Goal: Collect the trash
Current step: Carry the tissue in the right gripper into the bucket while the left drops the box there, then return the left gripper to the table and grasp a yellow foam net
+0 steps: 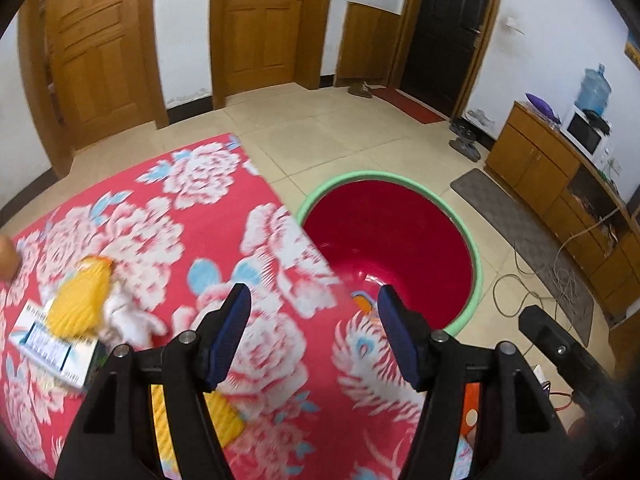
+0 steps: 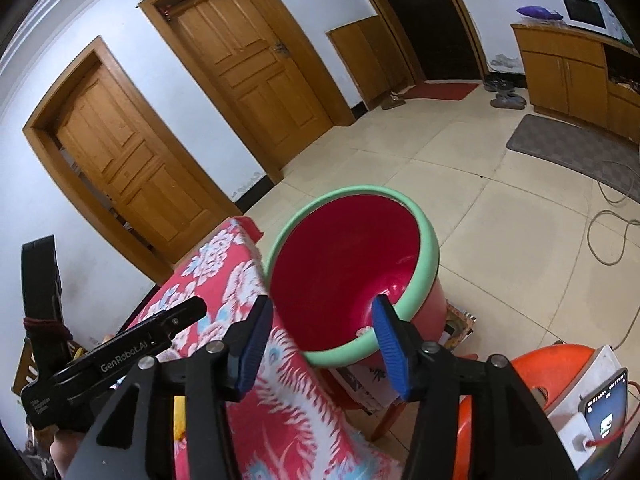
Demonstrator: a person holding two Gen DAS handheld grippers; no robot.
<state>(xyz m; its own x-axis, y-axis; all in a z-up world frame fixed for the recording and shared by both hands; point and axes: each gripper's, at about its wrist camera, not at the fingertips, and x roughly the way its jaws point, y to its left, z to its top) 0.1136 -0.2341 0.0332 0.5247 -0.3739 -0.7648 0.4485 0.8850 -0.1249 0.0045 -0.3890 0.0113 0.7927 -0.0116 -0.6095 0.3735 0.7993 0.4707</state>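
Red bin (image 1: 400, 236) looks empty — yellow wrapper (image 1: 78, 304) lies left of the left gripper (image 1: 314, 312); both grippers' fingers gape, right gripper (image 2: 320, 326) too.

Wooden doors (image 1: 260, 28), a microwave (image 1: 586, 138), floor cables (image 1: 520, 280).

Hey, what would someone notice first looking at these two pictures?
The big red basin with a green rim, beside the table's edge. Next, the red flowered tablecloth, with yellow wrappers and a small box at its left. Both tools, left tool and right tool, are open and hold nothing.
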